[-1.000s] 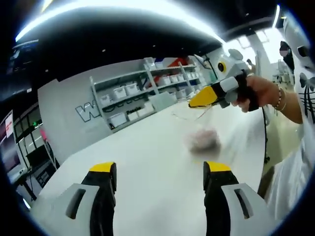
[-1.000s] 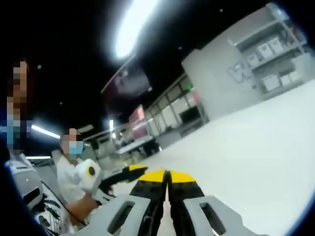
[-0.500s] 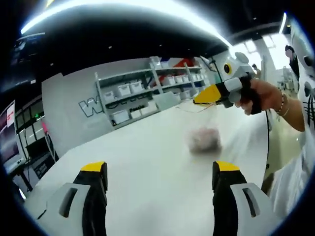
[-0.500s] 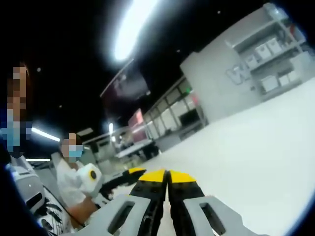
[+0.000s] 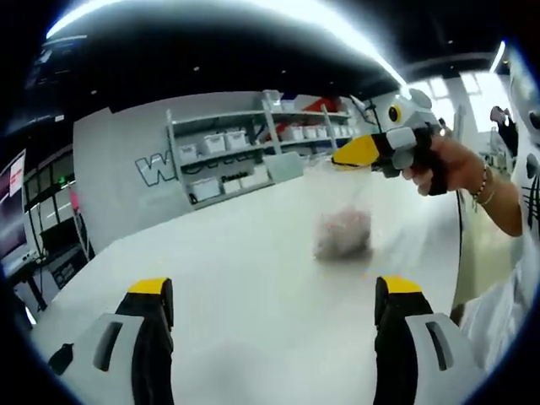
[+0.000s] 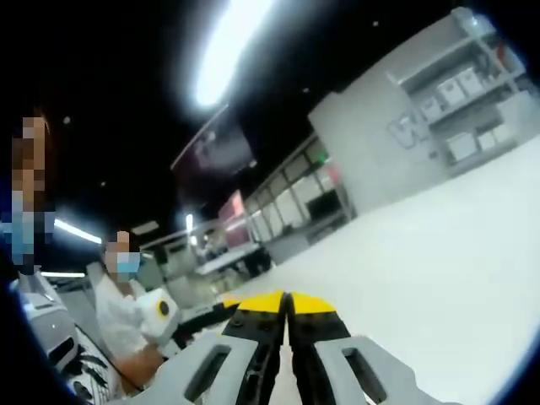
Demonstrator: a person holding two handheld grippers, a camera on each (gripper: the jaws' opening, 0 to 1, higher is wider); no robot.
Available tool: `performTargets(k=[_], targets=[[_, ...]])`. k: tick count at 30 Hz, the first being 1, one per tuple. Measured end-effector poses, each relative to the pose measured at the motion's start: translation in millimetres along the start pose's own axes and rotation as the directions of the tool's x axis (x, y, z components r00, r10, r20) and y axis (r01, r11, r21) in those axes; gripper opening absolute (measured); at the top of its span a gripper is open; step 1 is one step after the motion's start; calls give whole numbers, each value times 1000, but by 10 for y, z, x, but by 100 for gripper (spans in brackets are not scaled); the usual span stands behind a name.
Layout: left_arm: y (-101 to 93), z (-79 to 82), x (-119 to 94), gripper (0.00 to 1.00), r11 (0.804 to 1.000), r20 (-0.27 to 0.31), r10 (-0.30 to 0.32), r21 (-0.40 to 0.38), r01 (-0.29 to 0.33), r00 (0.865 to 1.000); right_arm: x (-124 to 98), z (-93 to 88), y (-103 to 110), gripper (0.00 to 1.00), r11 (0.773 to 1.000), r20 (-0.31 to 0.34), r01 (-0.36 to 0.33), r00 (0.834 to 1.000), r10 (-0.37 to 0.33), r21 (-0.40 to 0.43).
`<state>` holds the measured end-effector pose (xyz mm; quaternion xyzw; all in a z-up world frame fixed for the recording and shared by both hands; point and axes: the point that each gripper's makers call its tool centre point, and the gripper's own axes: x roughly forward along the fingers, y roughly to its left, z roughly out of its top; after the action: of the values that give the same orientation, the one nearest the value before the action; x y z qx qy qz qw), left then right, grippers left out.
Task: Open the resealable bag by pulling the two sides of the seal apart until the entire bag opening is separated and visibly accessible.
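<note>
The white table (image 5: pixel 253 278) runs broad and bare from the near jaws to its far edge, where a grey wall (image 5: pixel 126 181) and shelves (image 5: pixel 245 152) of white bins stand well back. On the left the table edge drops off beside dark screens (image 5: pixel 13 219); on the right it ends close to the person's sleeve (image 5: pixel 506 287). Most of the surface between the near jaws and the bag lies open.

The bag (image 5: pixel 344 221) hangs clear and upright over the table's far right part, with a pinkish lump of contents sagging at its bottom (too blurred to say what it is). Whether the bottom rests on the table or hangs just above it cannot be told.

The left gripper (image 5: pixel 272 295) rises from the bottom of its own view with jaws spread wide apart, nothing between them, poised above the table and well short of the bag.

The right gripper (image 5: pixel 344 156) comes into the left gripper view from the right, held in a hand (image 5: pixel 443 164), its yellow-tipped jaws pinched on the bag's top edge. In the right gripper view the same jaws (image 6: pixel 287 300) meet with no gap between the yellow tips (the film itself is too thin to make out there). Beyond them lies open table (image 6: pixel 439 261), and at lower left a masked person (image 6: pixel 122 312) holds another such gripper (image 6: pixel 190 314).
</note>
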<state>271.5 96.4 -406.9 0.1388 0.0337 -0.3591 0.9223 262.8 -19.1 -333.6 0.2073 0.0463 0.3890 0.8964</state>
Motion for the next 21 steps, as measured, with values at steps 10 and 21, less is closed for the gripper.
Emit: performTargets(k=[10, 21], targets=[[-36, -74, 34, 99, 999, -25, -28, -20, 27, 999, 26, 69, 0, 0, 1000, 23, -5, 1000, 5, 3], [30, -62, 7, 100, 1000, -11, -11, -26, 10, 1000, 42, 61, 3, 0, 1000, 24, -5, 1000, 6, -23]])
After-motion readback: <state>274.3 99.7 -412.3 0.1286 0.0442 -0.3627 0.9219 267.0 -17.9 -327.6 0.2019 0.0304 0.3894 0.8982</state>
